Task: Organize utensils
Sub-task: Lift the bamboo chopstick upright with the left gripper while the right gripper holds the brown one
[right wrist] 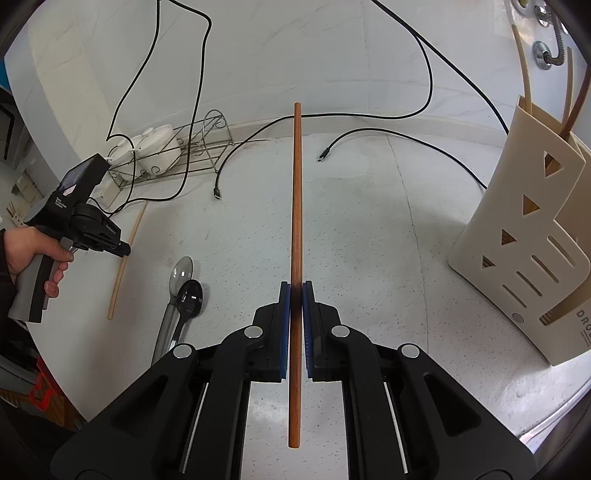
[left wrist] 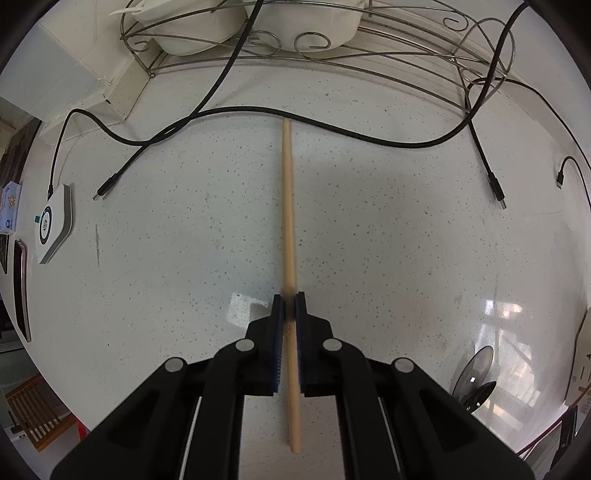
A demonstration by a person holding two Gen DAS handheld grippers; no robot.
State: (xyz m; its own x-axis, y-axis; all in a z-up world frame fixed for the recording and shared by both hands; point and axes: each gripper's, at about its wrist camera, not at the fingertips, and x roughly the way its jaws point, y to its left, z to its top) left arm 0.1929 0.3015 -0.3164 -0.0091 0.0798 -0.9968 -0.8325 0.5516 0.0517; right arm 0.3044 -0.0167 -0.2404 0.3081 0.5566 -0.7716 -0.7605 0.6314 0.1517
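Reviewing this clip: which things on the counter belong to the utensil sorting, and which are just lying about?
Part of the job:
light chopstick in the left gripper
dark chopstick in the right gripper
clear spoon
black spoon
cream utensil holder, some sticks already in it

Just lying about:
black cables
wire rack with white bowls
white charger pad

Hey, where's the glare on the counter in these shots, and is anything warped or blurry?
Left wrist view: window glare on the counter at lower right, near the spoons; the wire rack bows from fisheye; the light chopstick blurs between the left tongs. Right wrist view: light is more even; the brown chopstick blurs between the right tongs; the cream holder leans.
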